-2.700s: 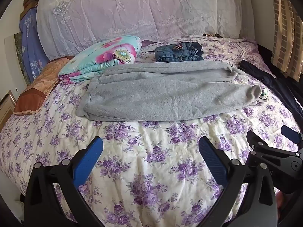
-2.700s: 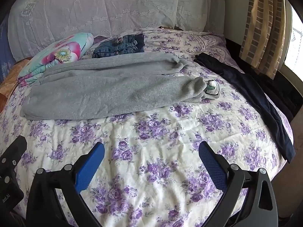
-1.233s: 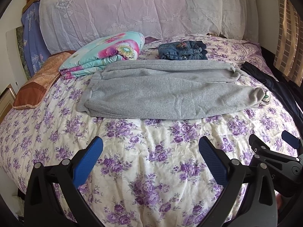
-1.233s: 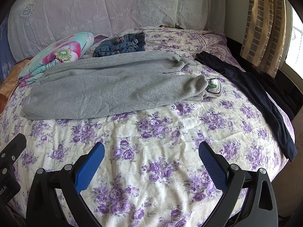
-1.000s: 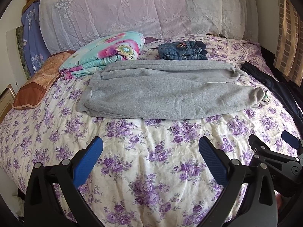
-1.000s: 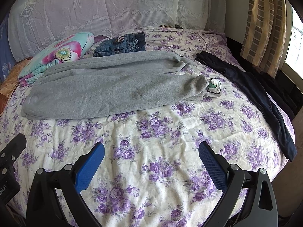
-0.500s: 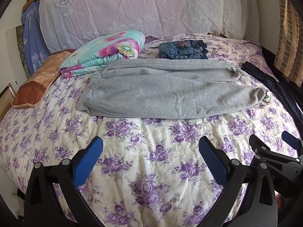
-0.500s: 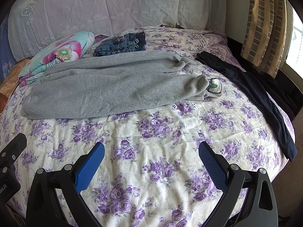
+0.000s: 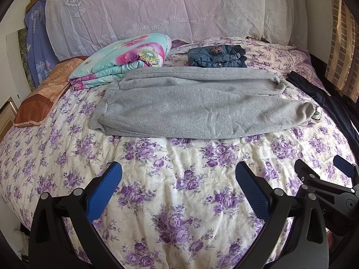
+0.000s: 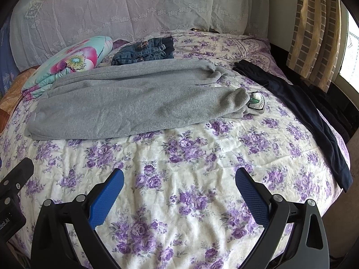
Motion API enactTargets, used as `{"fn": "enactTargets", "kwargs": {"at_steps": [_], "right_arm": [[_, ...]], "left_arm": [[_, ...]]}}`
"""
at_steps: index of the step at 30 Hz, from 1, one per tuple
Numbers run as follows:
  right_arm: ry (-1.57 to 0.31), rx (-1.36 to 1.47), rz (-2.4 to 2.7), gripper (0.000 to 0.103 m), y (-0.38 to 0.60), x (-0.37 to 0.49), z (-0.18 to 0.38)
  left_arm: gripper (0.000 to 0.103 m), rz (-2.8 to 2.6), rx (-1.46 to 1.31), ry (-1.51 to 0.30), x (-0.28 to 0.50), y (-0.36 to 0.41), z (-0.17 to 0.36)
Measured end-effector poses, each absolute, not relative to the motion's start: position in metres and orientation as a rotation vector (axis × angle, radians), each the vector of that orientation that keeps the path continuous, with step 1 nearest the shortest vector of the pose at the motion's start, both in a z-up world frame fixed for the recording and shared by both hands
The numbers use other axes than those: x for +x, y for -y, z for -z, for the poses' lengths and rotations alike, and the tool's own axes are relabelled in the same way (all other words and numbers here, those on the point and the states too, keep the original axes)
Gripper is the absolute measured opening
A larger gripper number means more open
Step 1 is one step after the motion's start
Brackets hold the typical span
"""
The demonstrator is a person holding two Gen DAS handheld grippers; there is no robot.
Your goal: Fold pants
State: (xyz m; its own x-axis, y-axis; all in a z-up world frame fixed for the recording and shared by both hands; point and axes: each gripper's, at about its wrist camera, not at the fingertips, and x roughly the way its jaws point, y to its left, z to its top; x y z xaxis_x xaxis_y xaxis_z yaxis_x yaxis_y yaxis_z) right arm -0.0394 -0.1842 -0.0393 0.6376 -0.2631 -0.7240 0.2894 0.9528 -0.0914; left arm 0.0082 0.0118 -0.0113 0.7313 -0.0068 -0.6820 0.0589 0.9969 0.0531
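Grey sweatpants [image 9: 197, 105] lie folded lengthwise across the floral bed, waistband at the left and leg cuffs at the right; they also show in the right wrist view [image 10: 134, 103]. A white tag with green print [image 10: 255, 102] sticks out at the cuff end. My left gripper [image 9: 178, 177] is open and empty, hovering above the bedspread well short of the pants. My right gripper [image 10: 179, 179] is open and empty too, at the same distance. The right gripper's body shows at the lower right of the left wrist view [image 9: 325, 186].
Folded jeans [image 9: 216, 56] lie behind the sweatpants. A floral folded blanket [image 9: 125, 61] and an orange pillow [image 9: 42, 94] sit at the left. Dark navy pants [image 10: 309, 114] stretch along the bed's right edge. Lace-covered pillows [image 9: 168, 11] line the back. A curtain [image 10: 314, 29] hangs at the right.
Both grippers have drifted slightly; the view of the bed has shifted a little. The pants have not moved. Both grippers stay open.
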Motion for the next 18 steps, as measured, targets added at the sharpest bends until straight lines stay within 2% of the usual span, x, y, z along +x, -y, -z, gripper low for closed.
{"fn": "enactTargets", "kwargs": {"at_steps": [14,18], "right_arm": [[-0.827,0.033,0.311,0.1,0.186,-0.036,0.042],[-0.837,0.026,0.318,0.1,0.19,-0.034,0.047]], "left_arm": [[0.098,0.037,0.074,-0.755,0.01,-0.012,0.012],[0.099,0.094,-0.001,-0.847,0.039,-0.025,0.017]]}}
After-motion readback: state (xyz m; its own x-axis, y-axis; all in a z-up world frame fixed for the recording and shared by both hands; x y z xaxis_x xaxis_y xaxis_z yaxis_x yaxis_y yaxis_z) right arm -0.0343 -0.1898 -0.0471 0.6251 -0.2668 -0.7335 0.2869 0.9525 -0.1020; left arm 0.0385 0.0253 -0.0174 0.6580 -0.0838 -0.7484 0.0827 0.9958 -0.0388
